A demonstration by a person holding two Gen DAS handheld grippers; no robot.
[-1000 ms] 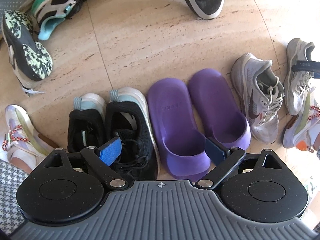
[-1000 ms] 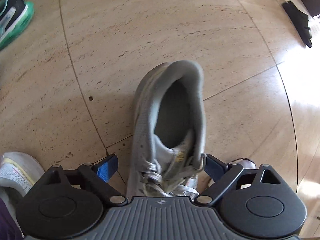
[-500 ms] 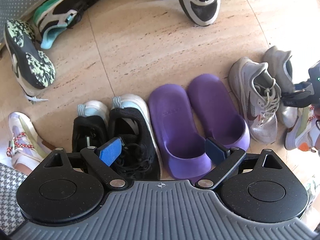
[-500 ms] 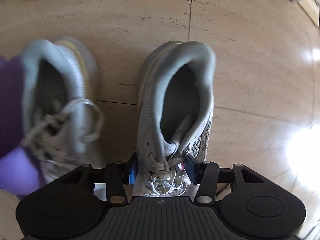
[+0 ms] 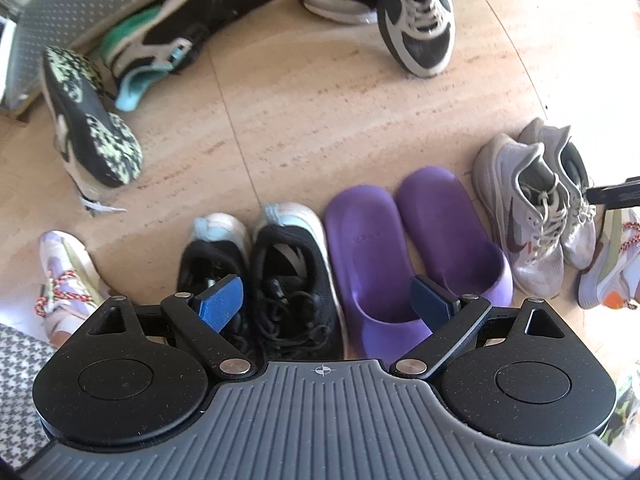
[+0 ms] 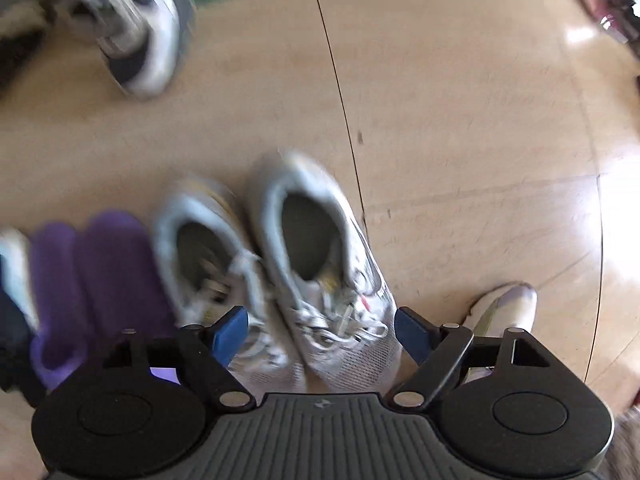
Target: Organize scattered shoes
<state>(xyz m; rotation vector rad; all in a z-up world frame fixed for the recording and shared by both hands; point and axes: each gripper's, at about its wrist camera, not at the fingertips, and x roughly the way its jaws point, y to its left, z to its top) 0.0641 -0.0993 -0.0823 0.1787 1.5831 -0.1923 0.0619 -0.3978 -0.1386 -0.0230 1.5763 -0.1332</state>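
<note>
Along the floor runs a row: a black sneaker pair (image 5: 288,280), purple slides (image 5: 404,248), then a grey sneaker pair (image 5: 524,216). In the right wrist view the grey pair stands side by side, the right shoe (image 6: 360,280) next to its mate (image 6: 192,240), with the purple slides (image 6: 100,264) to their left. My right gripper (image 6: 320,334) hovers above the right grey shoe with its jaws opening; the pads do not touch it. My left gripper (image 5: 328,300) hangs open and empty over the black pair and the slides.
Loose shoes lie around: a black-and-white sneaker (image 5: 416,20), a green-and-black one (image 5: 172,44), an overturned shoe with a speckled sole (image 5: 88,120), pastel shoes with orange laces at the left (image 5: 68,280) and right (image 5: 612,264). Bare tile floor (image 6: 460,120) spreads to the right of the row.
My right gripper brought the grey shoe beside its mate, let go of it, spread its jaws and rose. My left gripper rose a little, still open.
</note>
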